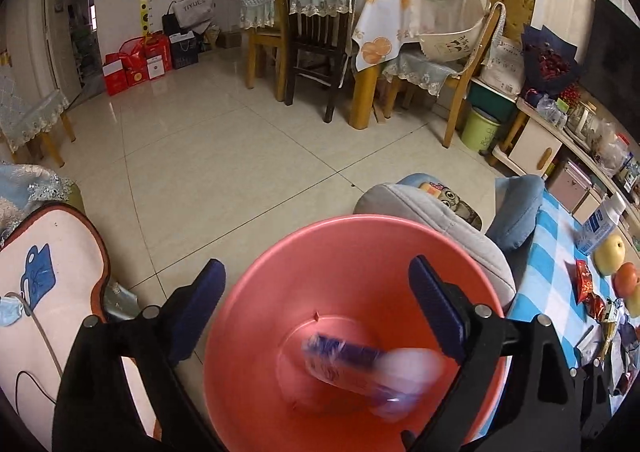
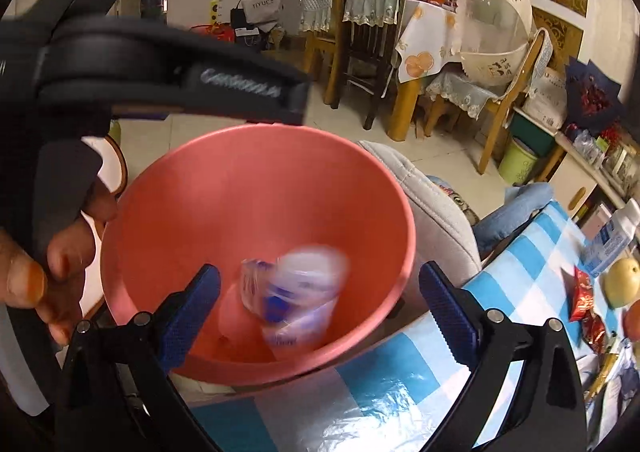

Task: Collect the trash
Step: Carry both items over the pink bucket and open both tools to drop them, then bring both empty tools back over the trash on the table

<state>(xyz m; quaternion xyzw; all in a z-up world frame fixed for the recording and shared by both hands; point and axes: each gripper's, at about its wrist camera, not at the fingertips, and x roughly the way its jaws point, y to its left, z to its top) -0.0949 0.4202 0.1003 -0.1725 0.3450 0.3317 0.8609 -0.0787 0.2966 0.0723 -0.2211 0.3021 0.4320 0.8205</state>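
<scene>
A pink plastic bin [image 1: 320,260] stands on the floor beside the table; it also shows in the right wrist view [image 2: 256,188]. Inside it a blurred white and purple wrapper [image 1: 360,368] is in motion, also seen in the right wrist view [image 2: 296,304]. My left gripper [image 1: 316,284] is open and empty above the bin's rim. My right gripper [image 2: 320,304] is open and empty above the bin's near edge. The left gripper's body [image 2: 168,76] crosses the right wrist view above the bin. Red snack wrappers [image 1: 586,284] lie on the blue checked tablecloth [image 1: 548,272].
On the table lie an apple [image 1: 610,254], an orange [image 1: 626,278] and a white bottle [image 1: 600,224]. A grey cushioned seat [image 1: 432,208] stands behind the bin. A chair with a pink cushion [image 1: 48,276] is at left. A green bin [image 1: 480,128] stands by the dining chairs.
</scene>
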